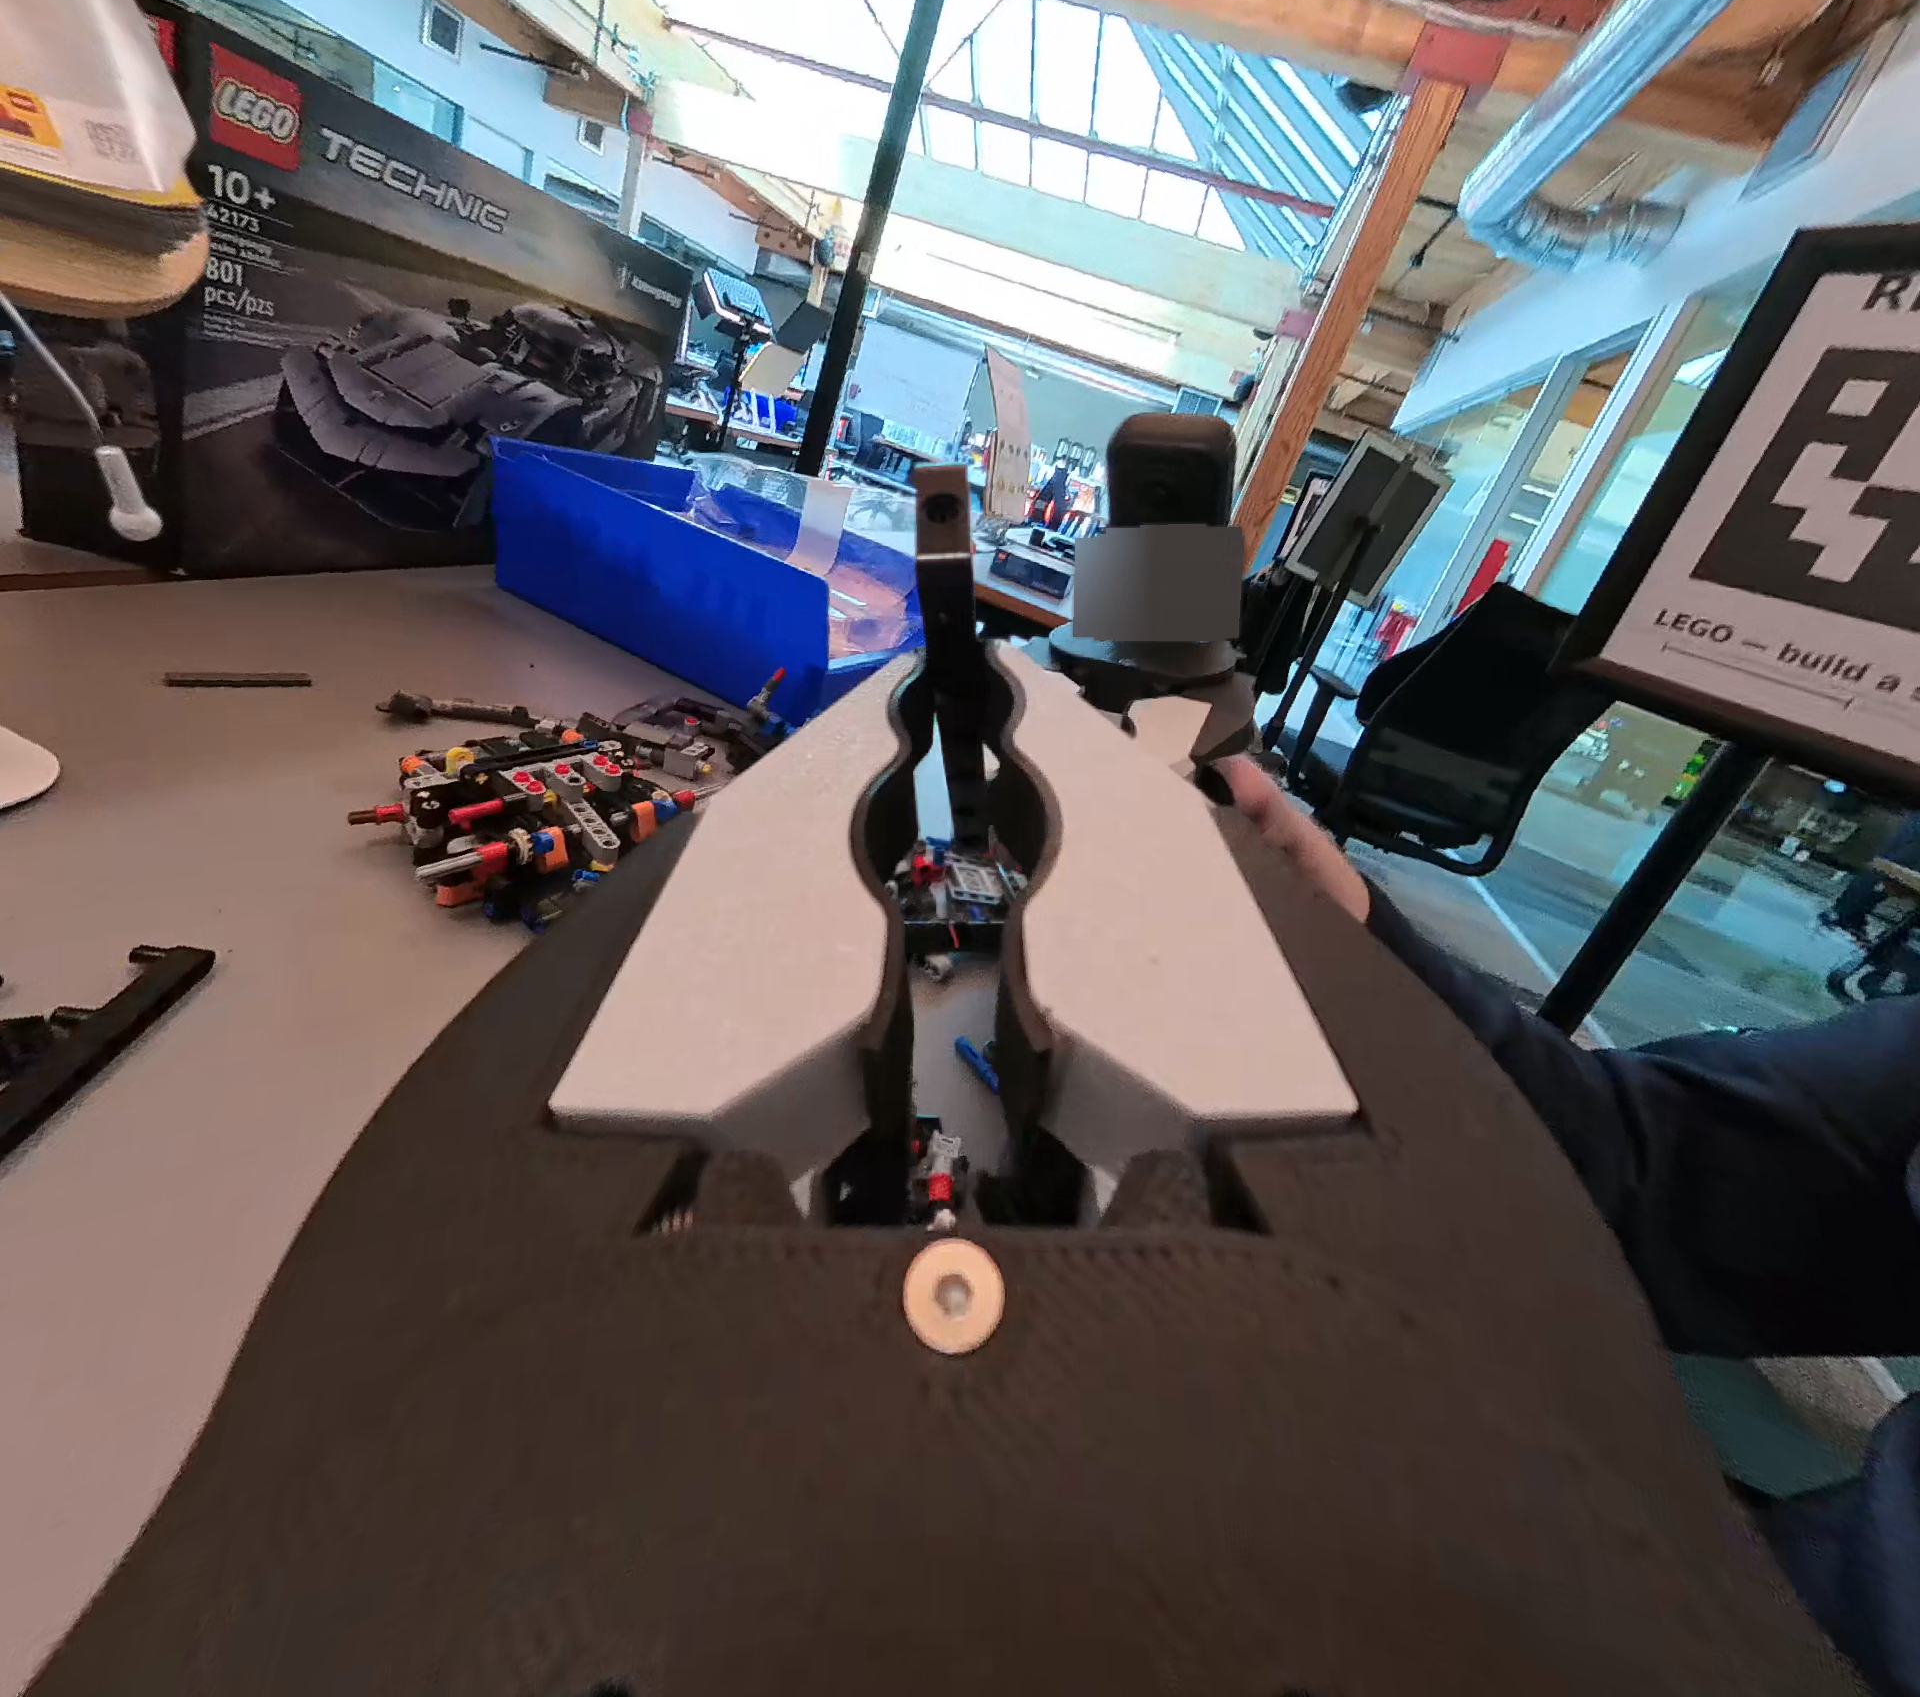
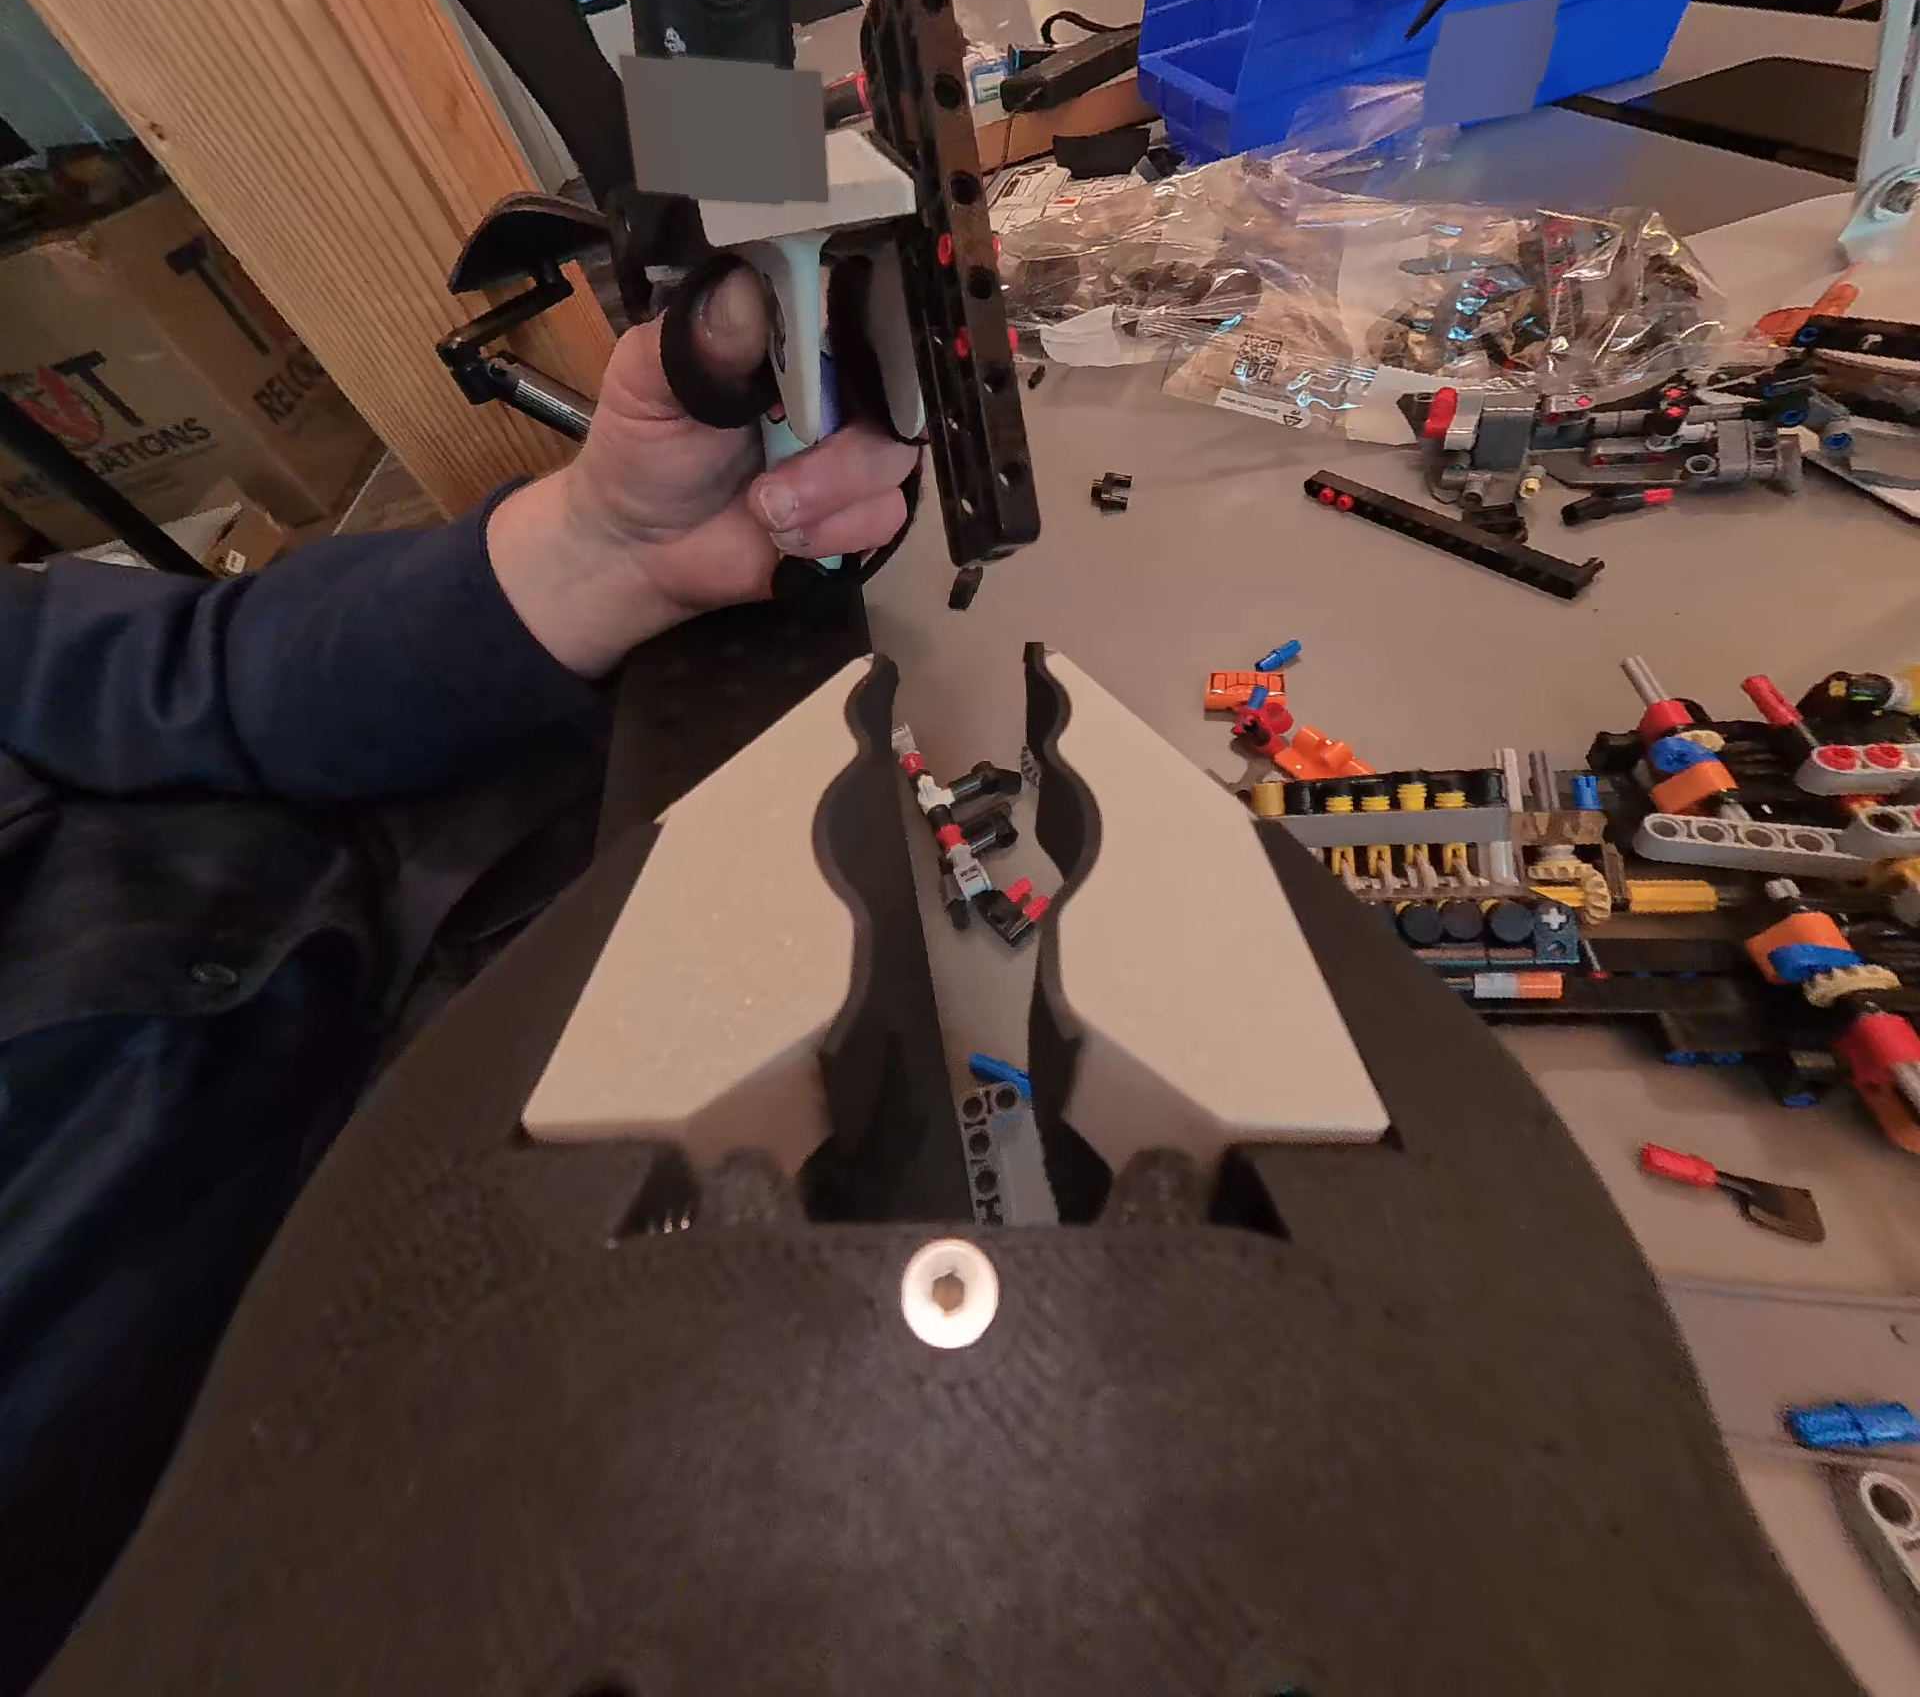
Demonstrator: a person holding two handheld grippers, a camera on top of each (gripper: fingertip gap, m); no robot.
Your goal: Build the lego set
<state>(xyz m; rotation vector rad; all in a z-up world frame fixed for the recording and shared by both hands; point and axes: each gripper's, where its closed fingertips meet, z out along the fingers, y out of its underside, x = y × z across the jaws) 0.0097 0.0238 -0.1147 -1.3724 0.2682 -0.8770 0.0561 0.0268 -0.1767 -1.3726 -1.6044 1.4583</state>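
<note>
The left gripper (image 2: 894, 297) is clamping a long black holed beam (image 2: 951, 255) and holding it nearly upright, with its lower end hanging above the grey table (image 2: 1195, 567). Right of and below the beam, the right gripper (image 2: 961, 660) is hovering slightly parted and empty, pointing towards the beam's lower end. Below the beam, a small pin cluster (image 2: 971, 847) is lying on the table between the right gripper's fingers.

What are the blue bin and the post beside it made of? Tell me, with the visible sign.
Blue bin: apparently moulded plastic, with smooth, evenly coloured, slightly glossy walls. Post: wood, judging by its straight tan grain lines, with a matte finish that may be unpainted.
</note>
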